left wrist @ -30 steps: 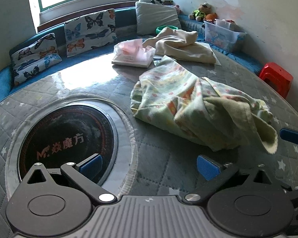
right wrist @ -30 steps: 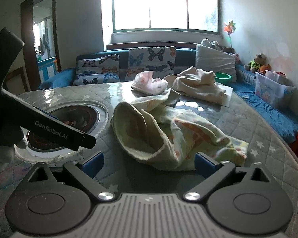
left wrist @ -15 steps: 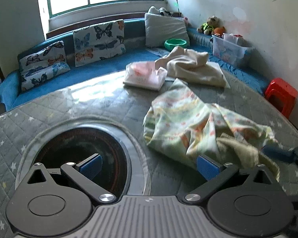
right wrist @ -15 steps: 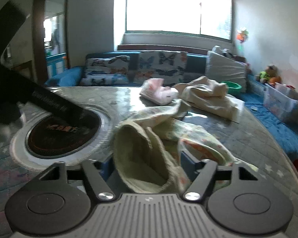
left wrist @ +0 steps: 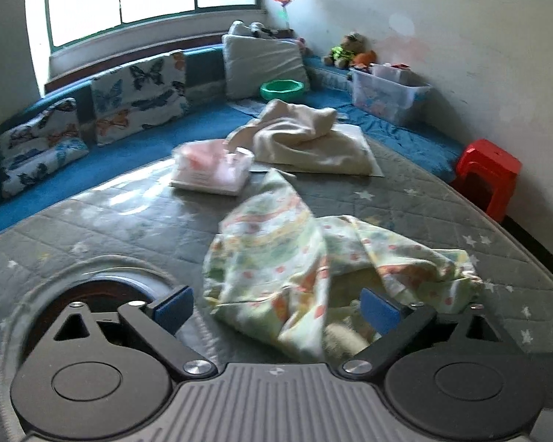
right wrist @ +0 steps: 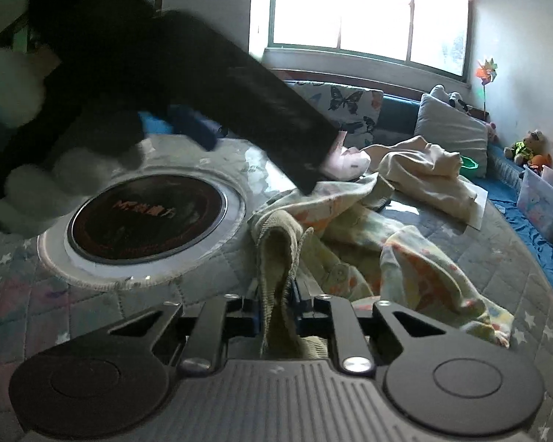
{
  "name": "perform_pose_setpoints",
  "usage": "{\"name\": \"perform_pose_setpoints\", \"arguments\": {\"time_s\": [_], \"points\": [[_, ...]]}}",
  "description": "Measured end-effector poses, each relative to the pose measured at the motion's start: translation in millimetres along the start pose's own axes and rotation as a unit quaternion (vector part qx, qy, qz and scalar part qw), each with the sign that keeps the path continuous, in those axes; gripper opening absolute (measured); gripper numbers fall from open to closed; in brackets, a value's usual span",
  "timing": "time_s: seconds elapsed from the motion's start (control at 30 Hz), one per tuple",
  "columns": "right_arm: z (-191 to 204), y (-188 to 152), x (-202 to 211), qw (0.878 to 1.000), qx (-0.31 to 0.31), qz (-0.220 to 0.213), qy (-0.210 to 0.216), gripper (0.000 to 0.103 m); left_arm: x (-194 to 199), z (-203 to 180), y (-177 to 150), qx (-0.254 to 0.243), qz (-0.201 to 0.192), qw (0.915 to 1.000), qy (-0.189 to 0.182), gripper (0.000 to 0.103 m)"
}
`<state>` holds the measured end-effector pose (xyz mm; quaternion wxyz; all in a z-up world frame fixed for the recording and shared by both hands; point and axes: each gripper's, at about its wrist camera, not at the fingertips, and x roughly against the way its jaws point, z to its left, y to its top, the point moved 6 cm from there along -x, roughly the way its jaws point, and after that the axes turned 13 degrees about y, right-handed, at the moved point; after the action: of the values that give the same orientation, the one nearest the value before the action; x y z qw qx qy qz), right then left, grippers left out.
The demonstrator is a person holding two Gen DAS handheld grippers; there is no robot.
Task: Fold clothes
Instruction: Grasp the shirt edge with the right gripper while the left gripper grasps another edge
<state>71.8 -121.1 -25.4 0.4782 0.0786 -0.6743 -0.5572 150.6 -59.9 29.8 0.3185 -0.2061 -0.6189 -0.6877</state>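
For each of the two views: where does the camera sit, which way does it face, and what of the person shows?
Left wrist: on the left gripper, facing the window; open jaws straddle the patterned garment.
Right wrist: on the right gripper, jaws just closing onto the garment's edge; a gloved hand carries the left gripper.
Shared: garment, cream cloth, round hob.

Bare quilted table point(left wrist: 136, 221) left of printed garment point(left wrist: 276, 250): passable. Behind it, pink packet point(left wrist: 210, 169) and cream cloth point(left wrist: 306, 140) block.
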Motion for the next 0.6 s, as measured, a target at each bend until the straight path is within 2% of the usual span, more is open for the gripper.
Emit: {"name": "perform_pose_setpoints", "arguments": {"time_s": [0.07, 0.2, 0.3, 0.37, 0.4, 0.47, 0.53, 0.6], "points": [[3, -3, 0, 1.0, 0.003, 0.002, 0.002, 0.012, -6, -7, 2, -0.004, 0.001, 0.9999, -0.011, 0.089], [6, -10, -2, 1.0, 0.014, 0.013, 0.005, 0.01, -23, -19, 3, -0.008, 0.014, 0.9992, -0.037, 0.083], [10, -12, -1, 1.0, 0.024, 0.015, 0.006, 0.01, -36, -23, 1, -0.01, 0.026, 0.9987, -0.042, 0.067], [10, -12, 1, 1.0, 0.026, 0.015, 0.007, 0.01, -44, -20, -3, -0.006, 0.04, 0.9981, -0.046, 0.043], [10, -12, 2, 0.999, 0.028, 0.015, 0.008, 0.01, -48, -18, -5, -0.003, 0.047, 0.9977, -0.049, 0.037], [11, -13, 4, 0.999, 0.029, 0.013, 0.009, 0.009, -51, -11, -11, 0.008, 0.056, 0.9969, -0.055, 0.017], [12, -15, 8, 0.999, 0.033, 0.01, 0.012, 0.008, -49, -2, -14, 0.02, 0.057, 0.9962, -0.062, 0.011], [14, -16, 12, 0.999, 0.036, 0.007, 0.014, 0.006, -43, 6, -16, 0.03, 0.052, 0.9963, -0.062, 0.009]]}}
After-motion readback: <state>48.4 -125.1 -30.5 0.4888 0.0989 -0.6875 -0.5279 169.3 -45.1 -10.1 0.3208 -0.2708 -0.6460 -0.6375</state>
